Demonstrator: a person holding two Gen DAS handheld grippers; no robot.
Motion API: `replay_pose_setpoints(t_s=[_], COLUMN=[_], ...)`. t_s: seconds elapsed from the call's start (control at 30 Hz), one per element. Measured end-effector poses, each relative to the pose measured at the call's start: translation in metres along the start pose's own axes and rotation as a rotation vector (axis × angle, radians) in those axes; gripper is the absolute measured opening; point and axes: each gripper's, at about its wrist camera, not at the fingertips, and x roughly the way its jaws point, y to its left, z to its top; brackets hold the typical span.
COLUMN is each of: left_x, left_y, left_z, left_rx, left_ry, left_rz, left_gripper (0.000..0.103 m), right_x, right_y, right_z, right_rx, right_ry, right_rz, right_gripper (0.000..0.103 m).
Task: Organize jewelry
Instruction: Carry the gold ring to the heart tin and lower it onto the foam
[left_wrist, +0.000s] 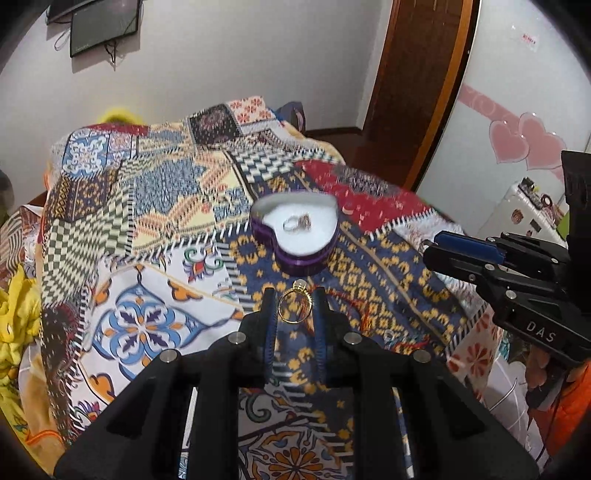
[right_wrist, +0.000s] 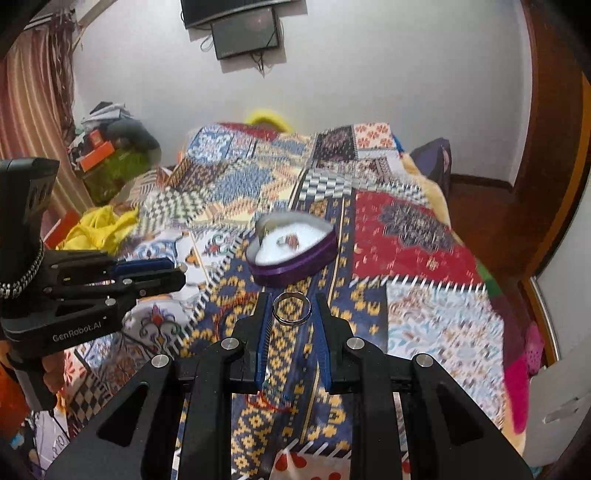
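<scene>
A purple heart-shaped box (left_wrist: 295, 229) with white lining lies open on the patterned bedspread; it holds a silver ring (left_wrist: 297, 222). It also shows in the right wrist view (right_wrist: 295, 251). My left gripper (left_wrist: 294, 304) is shut on a gold ring (left_wrist: 294, 306) with a small stone, just short of the box. My right gripper (right_wrist: 291, 308) is shut on a plain silver ring (right_wrist: 291, 308), also just short of the box. Each gripper shows from the side in the other view: the right one (left_wrist: 430, 247), the left one (right_wrist: 177, 273).
The patchwork bedspread (left_wrist: 166, 229) covers the bed. Yellow cloth (right_wrist: 99, 225) lies at the bed's left edge, with clutter (right_wrist: 110, 155) beyond. A wooden door frame (left_wrist: 417, 92) and a white cabinet with pink hearts (left_wrist: 517, 140) stand right.
</scene>
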Motion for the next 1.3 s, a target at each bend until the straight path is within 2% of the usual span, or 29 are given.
replay_pose_setpoints(t_s=[0.33,0.63,0.9,1.3], left_x=[-0.009,0.001,0.028,0.076], left_y=[-0.001,0.005,0.007,0.016], left_z=[0.029,0.048,0.053,0.051], left_rx=[-0.001,-0.016,-0.023,-0.056], left_ry=[-0.074,-0.106,-0.08,0.004], left_rz=[-0.003,-0.013,-0.03,-0.088], left_gripper=[0.018,0.018,0.018,0.018], right_x=[-0.009,0.003,0.031,0.082], right_y=[-0.001,-0.005,-0.011,-0.023], right_z=[0.033,0.05,0.057,0.057], right_rx=[-0.004,-0.005,0.002,0.008], right_ry=[-0.098,-0.123,-0.082,0.052], right_rz=[0.002,0.015,0.03,0.062], right_gripper=[0.02,0.02,0.02,0.02])
